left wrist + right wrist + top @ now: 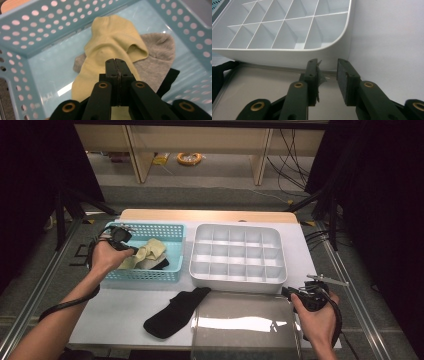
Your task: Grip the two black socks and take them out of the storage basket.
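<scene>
**A:** Your left gripper (116, 65) is down in the blue basket (172, 231), jaws pressed together on the yellow sock (110, 42). That sock lies on top of a grey sock (160, 50), with a bit of black fabric (170, 77) under its edge. You look to be at the pick-up step, with the sock caught but not yet clear of the basket.

**B:** And your right gripper (327, 75)?

**A:** Its jaws stand apart with nothing pinched between them. It sits low at the near right corner of the white divided tray (287, 53), just above the clear lid (245, 325) that lies in front of the tray. A black sock (175, 312) rests on the table (120, 310) to the left of that lid.

**B:** So what does the next move call for?

**A:** As I judge it, you lift the yellow sock straight up so the grey one does not drag along, then carry it right, across to the tray. The compartments are small, so you will likely need to bunch the sock in, and your spread right gripper is placed well to help tuck it.
</scene>
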{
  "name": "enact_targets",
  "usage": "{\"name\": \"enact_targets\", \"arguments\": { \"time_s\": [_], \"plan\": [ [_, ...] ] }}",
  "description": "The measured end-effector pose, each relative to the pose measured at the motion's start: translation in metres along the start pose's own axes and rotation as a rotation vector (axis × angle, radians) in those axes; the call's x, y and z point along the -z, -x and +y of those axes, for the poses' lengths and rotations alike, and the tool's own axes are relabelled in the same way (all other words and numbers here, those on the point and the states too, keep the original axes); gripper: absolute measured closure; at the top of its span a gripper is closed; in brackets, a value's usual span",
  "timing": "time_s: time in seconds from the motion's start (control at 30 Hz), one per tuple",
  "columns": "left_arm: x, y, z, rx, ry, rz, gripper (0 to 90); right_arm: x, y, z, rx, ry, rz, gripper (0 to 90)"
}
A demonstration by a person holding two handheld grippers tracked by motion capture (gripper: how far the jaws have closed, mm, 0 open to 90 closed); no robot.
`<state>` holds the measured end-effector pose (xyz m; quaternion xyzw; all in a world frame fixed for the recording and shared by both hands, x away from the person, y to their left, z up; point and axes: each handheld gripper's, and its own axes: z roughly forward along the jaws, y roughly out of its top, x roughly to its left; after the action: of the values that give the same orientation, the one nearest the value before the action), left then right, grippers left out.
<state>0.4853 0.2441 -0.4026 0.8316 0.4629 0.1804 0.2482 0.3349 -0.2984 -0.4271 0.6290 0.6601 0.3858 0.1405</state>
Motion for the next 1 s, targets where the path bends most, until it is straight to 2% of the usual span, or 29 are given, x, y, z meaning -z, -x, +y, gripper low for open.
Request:
{"name": "enact_targets", "arguments": {
  "time_s": [0.03,0.07,0.1,0.13,0.17,0.2,0.27,0.4,0.5,0.53,0.57,0.7,0.73,0.77,0.8,0.83,0.9,1.0],
  "plan": [
    [-0.002,0.004,0.001,-0.007,0.03,-0.01,84.3,0.003,-0.004,-0.001,-0.057,-0.006,-0.001,71.4],
    [-0.001,0.008,0.004,-0.028,0.015,-0.042,81.1,0.002,-0.001,0.0,-0.017,-0.004,-0.011,71.3],
    [-0.003,0.012,0.006,-0.047,0.016,-0.072,77.0,0.003,0.0,-0.001,-0.023,-0.005,-0.012,71.2],
    [-0.004,0.017,0.008,-0.049,0.015,-0.094,72.7,0.002,-0.002,-0.001,-0.054,-0.007,-0.01,71.0],
    [-0.006,0.021,0.009,-0.06,0.013,-0.115,70.3,0.003,-0.001,-0.001,-0.041,-0.006,-0.022,70.9],
    [-0.008,0.025,0.011,-0.077,0.017,-0.125,68.2,0.003,-0.002,-0.001,-0.059,-0.013,-0.015,70.8],
    [-0.012,0.032,0.014,-0.098,0.01,-0.133,65.5,0.003,-0.002,-0.001,-0.057,-0.013,-0.016,70.7],
    [-0.022,0.042,0.017,-0.116,-0.017,-0.164,61.8,0.003,-0.002,-0.001,-0.054,-0.01,-0.01,70.5],
    [-0.029,0.046,0.019,-0.131,-0.05,-0.153,62.1,0.003,-0.001,-0.001,-0.053,-0.007,-0.011,70.4],
    [-0.032,0.047,0.019,-0.13,-0.054,-0.15,63.4,0.004,-0.001,-0.001,-0.063,-0.013,0.002,70.4],
    [-0.034,0.048,0.02,-0.133,-0.063,-0.151,65.1,0.003,-0.001,-0.001,-0.055,-0.009,-0.012,70.3],
    [-0.042,0.052,0.021,-0.15,-0.103,-0.143,79.9,0.003,-0.002,-0.001,-0.061,-0.015,-0.011,70.3],
    [-0.043,0.052,0.022,-0.144,-0.11,-0.146,83.9,0.004,-0.002,-0.001,-0.061,-0.014,-0.011,70.3],
    [-0.044,0.052,0.022,-0.134,-0.109,-0.142,87.4,0.004,-0.001,-0.001,-0.062,-0.011,0.002,70.3],
    [-0.043,0.051,0.023,-0.128,-0.11,-0.135,88.4,0.003,0.002,-0.001,-0.024,-0.002,-0.016,70.3],
    [-0.041,0.05,0.023,-0.113,-0.097,-0.128,88.8,0.004,0.002,0.0,-0.016,0.002,-0.015,70.3],
    [-0.034,0.045,0.024,-0.102,-0.076,-0.11,88.9,0.005,0.002,-0.001,-0.038,-0.001,0.007,70.3],
    [-0.017,0.032,0.023,-0.079,-0.039,-0.075,89.0,0.003,0.005,-0.001,-0.012,0.0,-0.009,70.3]
  ]
}}
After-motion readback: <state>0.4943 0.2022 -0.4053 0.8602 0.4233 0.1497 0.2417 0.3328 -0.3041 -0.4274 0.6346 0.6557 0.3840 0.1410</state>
